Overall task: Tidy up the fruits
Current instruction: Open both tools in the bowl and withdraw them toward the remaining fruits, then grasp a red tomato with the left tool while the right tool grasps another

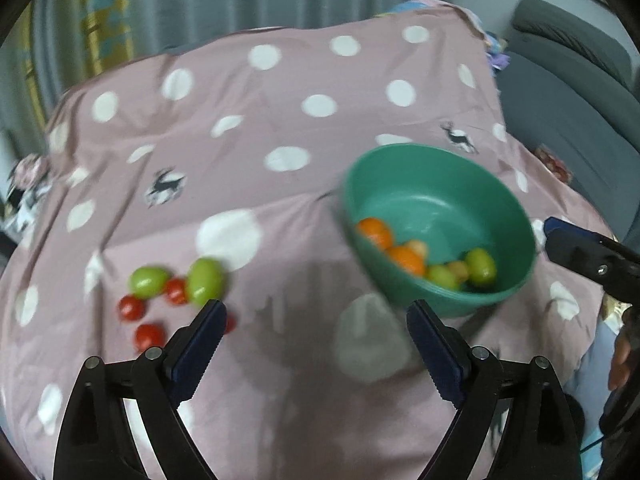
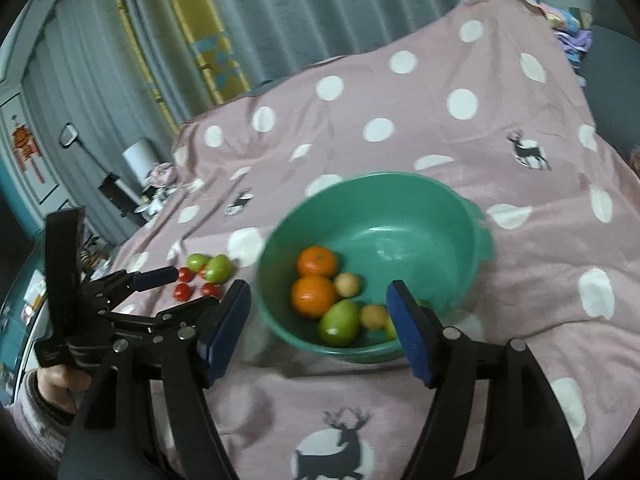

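A green bowl (image 2: 372,264) sits on a pink cloth (image 2: 520,240) with white dots and deer prints. Inside the bowl, toward its near wall, lie two oranges (image 2: 314,296), a large green fruit (image 2: 339,323) and two small yellowish fruits (image 2: 348,285); another greenish one seems to sit behind the right gripper's finger, though the view there is blocked. Left of the bowl, on the cloth, a cluster of two green fruits (image 1: 176,280) and several small red tomatoes (image 1: 150,335) lies loose. The left gripper (image 1: 316,344) hangs near the cluster, just left of the bowl, jaws wide apart and empty. The right gripper (image 2: 320,320) hovers at the bowl's near rim, jaws apart, gripping nothing.
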`<state>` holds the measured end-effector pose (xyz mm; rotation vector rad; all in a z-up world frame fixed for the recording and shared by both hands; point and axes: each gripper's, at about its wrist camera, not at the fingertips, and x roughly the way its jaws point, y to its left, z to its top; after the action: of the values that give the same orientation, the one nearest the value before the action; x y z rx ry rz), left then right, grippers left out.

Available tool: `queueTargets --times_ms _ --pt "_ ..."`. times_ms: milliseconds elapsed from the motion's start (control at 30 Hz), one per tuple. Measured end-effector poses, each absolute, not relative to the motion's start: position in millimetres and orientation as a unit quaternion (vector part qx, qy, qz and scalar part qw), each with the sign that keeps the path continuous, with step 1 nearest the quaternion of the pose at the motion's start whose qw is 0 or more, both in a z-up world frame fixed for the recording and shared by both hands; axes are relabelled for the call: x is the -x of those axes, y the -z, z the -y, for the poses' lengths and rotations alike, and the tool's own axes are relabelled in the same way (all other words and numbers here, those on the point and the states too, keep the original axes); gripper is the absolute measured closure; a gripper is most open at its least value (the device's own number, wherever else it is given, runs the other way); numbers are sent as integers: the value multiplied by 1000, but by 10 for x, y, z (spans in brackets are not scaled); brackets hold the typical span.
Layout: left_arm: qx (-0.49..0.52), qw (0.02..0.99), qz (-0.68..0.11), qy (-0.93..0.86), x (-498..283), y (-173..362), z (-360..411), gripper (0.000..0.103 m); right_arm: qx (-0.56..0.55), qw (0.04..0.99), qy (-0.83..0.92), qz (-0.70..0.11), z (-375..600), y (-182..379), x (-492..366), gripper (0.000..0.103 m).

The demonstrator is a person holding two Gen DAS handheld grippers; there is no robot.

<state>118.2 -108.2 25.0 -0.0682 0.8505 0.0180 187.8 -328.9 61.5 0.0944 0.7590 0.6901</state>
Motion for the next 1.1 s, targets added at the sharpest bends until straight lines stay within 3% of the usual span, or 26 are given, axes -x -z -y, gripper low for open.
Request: queueTargets --times_ms 533,1100 --pt "103 899 -414 -97 -491 -68 278 12 24 820 -436 -370 2544 -655 -1419 32" --pt "130 895 -415 -102 -412 119 -72 12 71 782 -460 -414 1888 -378 -1403 32"
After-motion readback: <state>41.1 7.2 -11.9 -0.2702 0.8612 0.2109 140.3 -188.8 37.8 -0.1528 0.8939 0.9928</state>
